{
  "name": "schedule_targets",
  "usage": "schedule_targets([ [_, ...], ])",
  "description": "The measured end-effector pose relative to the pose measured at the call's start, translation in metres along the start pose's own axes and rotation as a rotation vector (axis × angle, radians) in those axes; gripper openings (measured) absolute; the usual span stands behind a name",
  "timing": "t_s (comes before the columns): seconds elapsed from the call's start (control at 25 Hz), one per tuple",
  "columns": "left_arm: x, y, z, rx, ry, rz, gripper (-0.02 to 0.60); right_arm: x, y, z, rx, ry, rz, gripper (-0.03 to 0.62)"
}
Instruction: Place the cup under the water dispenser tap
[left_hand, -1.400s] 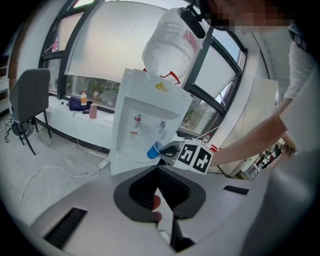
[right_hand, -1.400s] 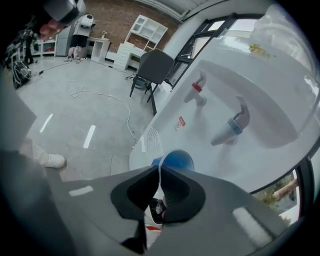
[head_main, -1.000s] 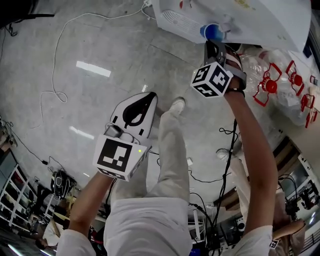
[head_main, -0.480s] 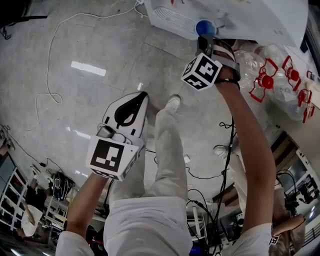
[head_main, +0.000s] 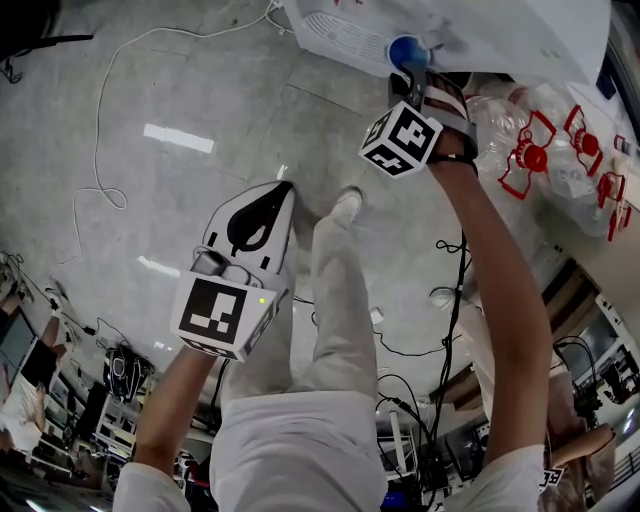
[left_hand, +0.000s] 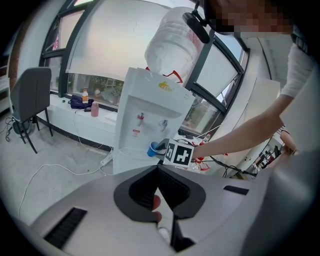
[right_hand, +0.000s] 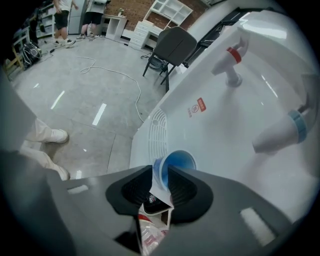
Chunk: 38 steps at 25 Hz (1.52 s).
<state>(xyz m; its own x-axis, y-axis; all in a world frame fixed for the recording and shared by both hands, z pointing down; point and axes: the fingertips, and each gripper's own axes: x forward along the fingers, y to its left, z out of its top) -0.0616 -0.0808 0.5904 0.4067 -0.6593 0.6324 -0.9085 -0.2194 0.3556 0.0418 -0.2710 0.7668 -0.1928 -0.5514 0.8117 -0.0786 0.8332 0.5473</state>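
As its jaws are opening, the right gripper (right_hand: 160, 171) has the blue cup (right_hand: 180, 162) between them.

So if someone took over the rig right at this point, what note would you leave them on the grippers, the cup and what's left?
Right gripper: at the water dispenser, jaws opening. The blue cup is between them, and the pads are not pressing on its wall.
Left gripper: shut, empty, held away from the dispenser.
Cup: appears to sit on the drip tray, below the taps. I cannot tell whether it is squarely under the blue tap.
Done: cup brought to the dispenser.
Left: finish the release, back the right gripper off without tipping the cup, and check that the cup lines up with the tap.
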Motion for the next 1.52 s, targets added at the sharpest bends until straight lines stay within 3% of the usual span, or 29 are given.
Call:
schedule_targets([
  [0.24,-0.004,-0.005,0.001,0.008,0.007,-0.011,0.006,-0.013,-0.001,0.003,0.049,-0.024,-0.019,0.123],
  [0.6,-0.018,-0.016,0.010,0.036,0.008,-0.023,0.006,-0.061,-0.008,0.015,0.208,-0.121,-0.039,0.120],
  [1.0,-0.048,-0.029,0.021,0.066,-0.012,-0.033,0.006,-0.125,-0.004,0.026,0.259,-0.162,-0.035,0.019],
  [1.52,-0.102,-0.060,0.048,0.062,-0.042,-0.053,0.006,-0.236,-0.002,0.049,0.356,-0.231,-0.009,0.011],
])
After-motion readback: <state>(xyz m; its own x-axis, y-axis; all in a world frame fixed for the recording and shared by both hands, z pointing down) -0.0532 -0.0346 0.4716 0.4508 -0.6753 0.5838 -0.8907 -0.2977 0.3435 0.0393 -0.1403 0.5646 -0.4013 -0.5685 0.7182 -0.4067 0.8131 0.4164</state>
